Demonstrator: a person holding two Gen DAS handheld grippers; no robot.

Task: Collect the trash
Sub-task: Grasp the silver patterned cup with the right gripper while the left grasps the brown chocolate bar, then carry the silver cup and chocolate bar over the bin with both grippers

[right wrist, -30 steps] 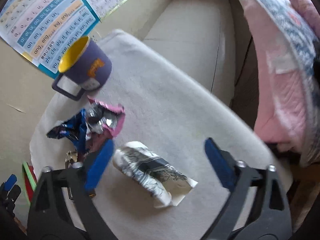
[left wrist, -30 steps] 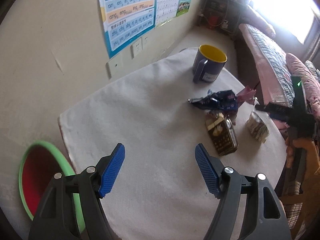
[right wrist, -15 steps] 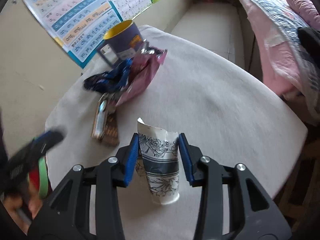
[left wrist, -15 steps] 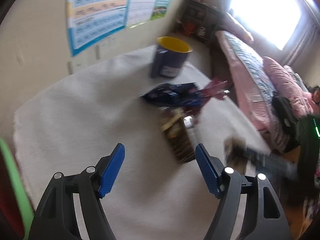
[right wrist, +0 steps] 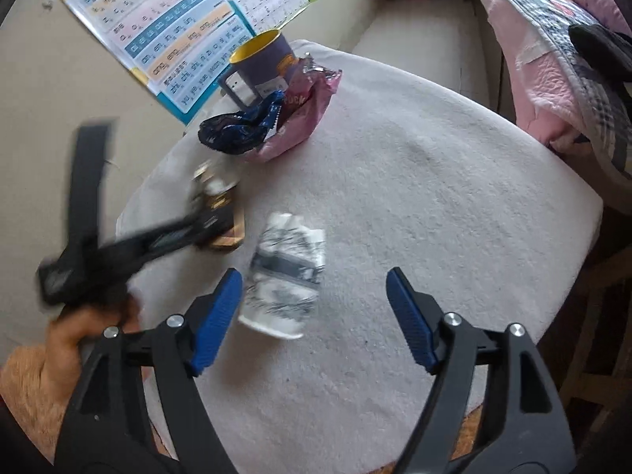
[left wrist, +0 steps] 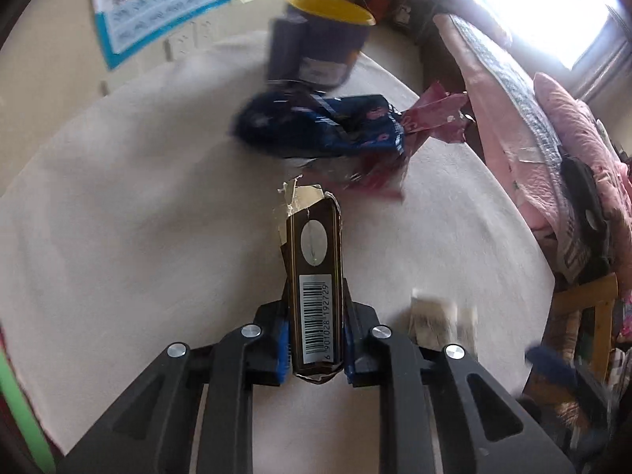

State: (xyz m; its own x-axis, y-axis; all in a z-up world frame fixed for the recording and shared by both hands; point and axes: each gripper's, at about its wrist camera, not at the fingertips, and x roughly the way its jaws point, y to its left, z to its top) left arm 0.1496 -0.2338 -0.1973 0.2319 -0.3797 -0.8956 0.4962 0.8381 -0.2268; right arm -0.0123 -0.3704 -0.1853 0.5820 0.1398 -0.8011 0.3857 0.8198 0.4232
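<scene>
Two tongs, two states. The left gripper (left wrist: 316, 339) is clenched on a dark brown carton (left wrist: 315, 288), its blue pads pressing the carton's narrow sides near the barcode end, while the torn, open top points away toward the middle of the table (left wrist: 118, 217). From the right wrist view the same carton (right wrist: 221, 213) appears smeared by motion at the tip of the blurred left tool, so I cannot tell whether it is lifted or touching the cloth. The right gripper (right wrist: 314, 318) is released, jaws spread wide and holding nothing; a crumpled paper cup (right wrist: 286, 272) with a dark floral print lies on its side on the cloth just ahead of the left pad, between the spread fingers but touching neither as far as can be seen.

Further out, a blue snack wrapper (left wrist: 320, 126) and a pink foil bag (left wrist: 430, 118) lie together, touching, in front of a purple mug (left wrist: 320, 43) with a yellow inside. A green rim (left wrist: 15, 403) shows at the lower left edge of the left wrist view, beside the table; possibly the bin, though too little is visible to say.

Judging by this, the collection is at an early stage: one piece is in hand, and the cup and both wrappers lie on the table.
</scene>
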